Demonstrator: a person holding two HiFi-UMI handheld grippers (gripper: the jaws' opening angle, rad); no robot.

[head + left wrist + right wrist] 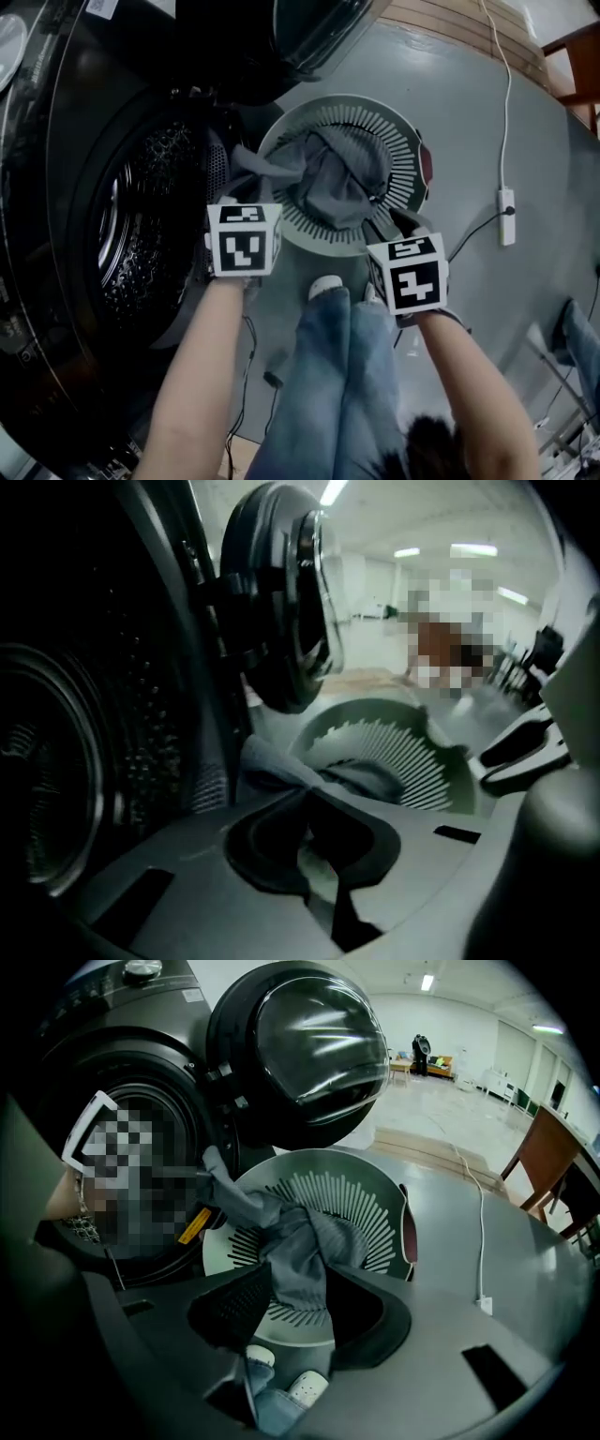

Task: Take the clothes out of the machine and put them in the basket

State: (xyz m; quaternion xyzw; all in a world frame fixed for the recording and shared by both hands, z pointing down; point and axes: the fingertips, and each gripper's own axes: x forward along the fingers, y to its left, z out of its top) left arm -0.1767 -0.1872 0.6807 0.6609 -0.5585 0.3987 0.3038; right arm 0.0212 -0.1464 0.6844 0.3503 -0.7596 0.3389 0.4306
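A grey garment (333, 183) lies draped over the round slotted basket (405, 150) on the floor in front of the washing machine's open drum (141, 225). My left gripper (228, 195) is at the basket's left rim beside the drum. Its jaws are together on the garment's twisted left end (272, 764), just ahead of the left gripper (314, 794). My right gripper (392, 225) is at the basket's near right rim. In the right gripper view the garment (300, 1241) runs down between the right gripper (300, 1288) jaws, bunched and pinched, over the basket (366, 1204).
The machine's round door (309, 28) hangs open just behind the basket. A white cable with a power strip (506, 216) lies on the grey floor to the right. The person's jeans (337, 375) and white shoes (325, 286) are just below the basket. A wooden chair (544, 1157) stands far right.
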